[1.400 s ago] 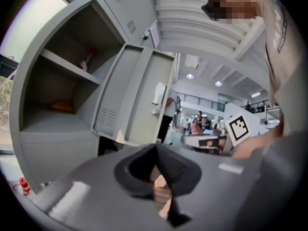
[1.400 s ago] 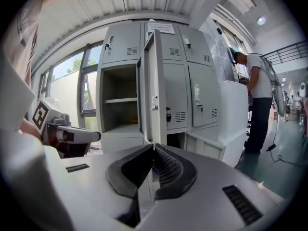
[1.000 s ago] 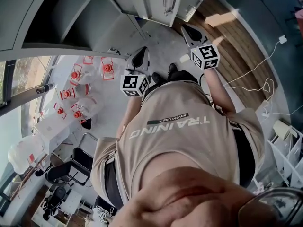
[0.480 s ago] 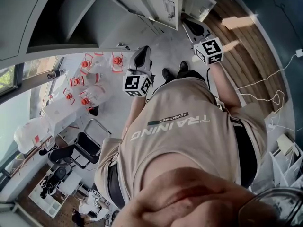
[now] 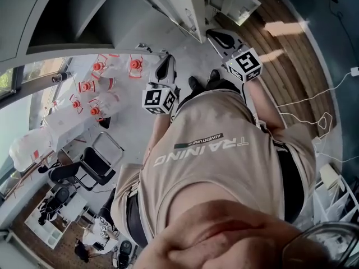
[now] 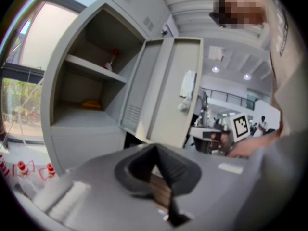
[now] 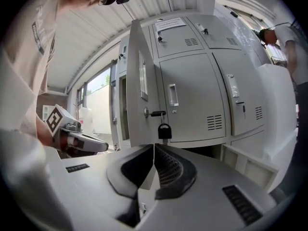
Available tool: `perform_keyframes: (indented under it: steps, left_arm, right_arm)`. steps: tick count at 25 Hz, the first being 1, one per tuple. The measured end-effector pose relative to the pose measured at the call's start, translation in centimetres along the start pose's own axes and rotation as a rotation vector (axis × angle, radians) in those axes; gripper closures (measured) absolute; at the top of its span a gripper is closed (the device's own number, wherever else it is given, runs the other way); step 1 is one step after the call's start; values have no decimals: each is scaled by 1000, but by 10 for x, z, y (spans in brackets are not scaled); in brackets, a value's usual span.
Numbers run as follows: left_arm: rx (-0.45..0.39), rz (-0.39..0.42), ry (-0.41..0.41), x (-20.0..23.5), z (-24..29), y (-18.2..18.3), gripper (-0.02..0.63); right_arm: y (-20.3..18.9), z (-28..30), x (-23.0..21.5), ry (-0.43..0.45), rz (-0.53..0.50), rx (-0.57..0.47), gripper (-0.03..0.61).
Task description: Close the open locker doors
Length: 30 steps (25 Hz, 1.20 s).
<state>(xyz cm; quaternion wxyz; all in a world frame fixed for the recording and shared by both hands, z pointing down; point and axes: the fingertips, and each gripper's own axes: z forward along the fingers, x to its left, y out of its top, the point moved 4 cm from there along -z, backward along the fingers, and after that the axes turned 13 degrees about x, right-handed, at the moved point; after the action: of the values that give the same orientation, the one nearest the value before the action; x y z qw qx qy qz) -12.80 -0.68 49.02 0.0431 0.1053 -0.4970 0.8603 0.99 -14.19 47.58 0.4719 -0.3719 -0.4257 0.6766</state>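
Grey steel lockers (image 7: 202,90) fill the wall, one door hanging wide and both claws coming in empty.

And look at that open locker door (image 7: 142,95), swung out edge-on just ahead of the right claw (image 7: 154,148), with the left claw (image 6: 155,150) facing its inner side and the shelf (image 6: 94,69) beyond. Both claws are pinched tip to tip, holding nothing and touching nothing. It reads as thin sheet metal: stiff, light and free on its hinges, likely to clang if shoved. I'd nudge the flat panel near the free edge, clear of the key (image 7: 155,113) and the dangling padlock (image 7: 164,130), which could swing or snag. The hinge line can't be made out, the gap under the door is dark, and the person's shirt (image 5: 213,167) blocks much of the head view, so I can't tell whether other doors stand open.
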Motion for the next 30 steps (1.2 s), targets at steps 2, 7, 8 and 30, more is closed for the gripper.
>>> perform_keyframes:
  steps: [2,7,8,30]
  left_arm:
    - [2,-19,36,6,-5,-2,614]
    - [-1,-68,154,28,-29,-10,614]
    - [-7,-68,175,34,-34,-10,614]
    - [-119,30,136,200,-104,7,614]
  right_arm:
    - [1,5,11,61,-11,-11,561]
    - [2,22,38,203,-38,-22,561]
    - [3,26,45,229,-48,-32,561]
    - [49,165,184,192,-67,-4,561]
